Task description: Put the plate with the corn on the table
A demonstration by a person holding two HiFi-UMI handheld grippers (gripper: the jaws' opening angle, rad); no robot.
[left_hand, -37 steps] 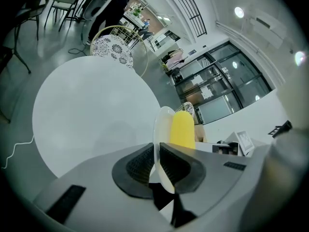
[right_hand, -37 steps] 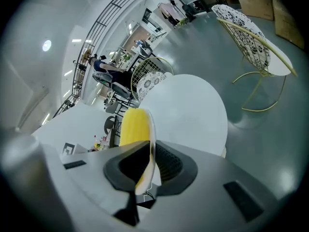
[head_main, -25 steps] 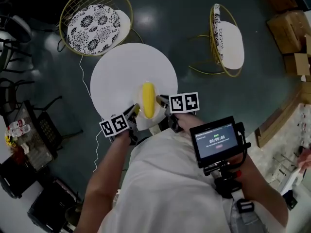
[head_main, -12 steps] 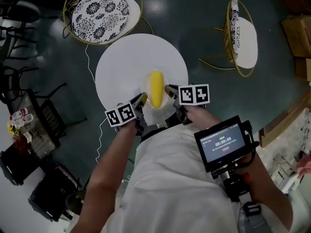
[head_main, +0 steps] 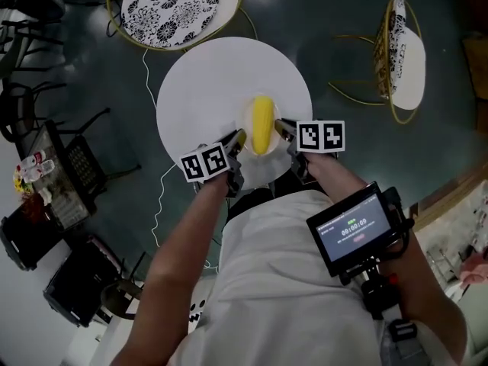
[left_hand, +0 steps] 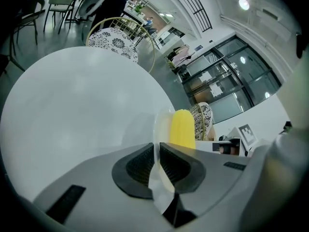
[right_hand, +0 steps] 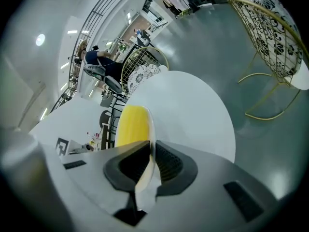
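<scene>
Looking down in the head view, you held the left gripper (head_main: 238, 139) and the right gripper (head_main: 281, 127) on opposite sides of the small white plate (head_main: 248, 122). The yellow corn (head_main: 262, 124) lay lengthwise on it between them. The plate sat over the near part of the round white table (head_main: 206, 82), though this view didn't show whether it touched the top. A patterned-cushion chair (head_main: 169, 6) stood beyond the table and a gold-framed chair (head_main: 404, 52) off to your right.

In the left gripper view, your jaws were closed on the plate's thin rim, their dark ribbed pads pressed against either face of it. The corn showed just past them and the tabletop spread out behind.

In the right gripper view, your jaws were likewise clamped onto the opposite rim, with the corn just beyond the pads and the table's surface behind the plate.
</scene>
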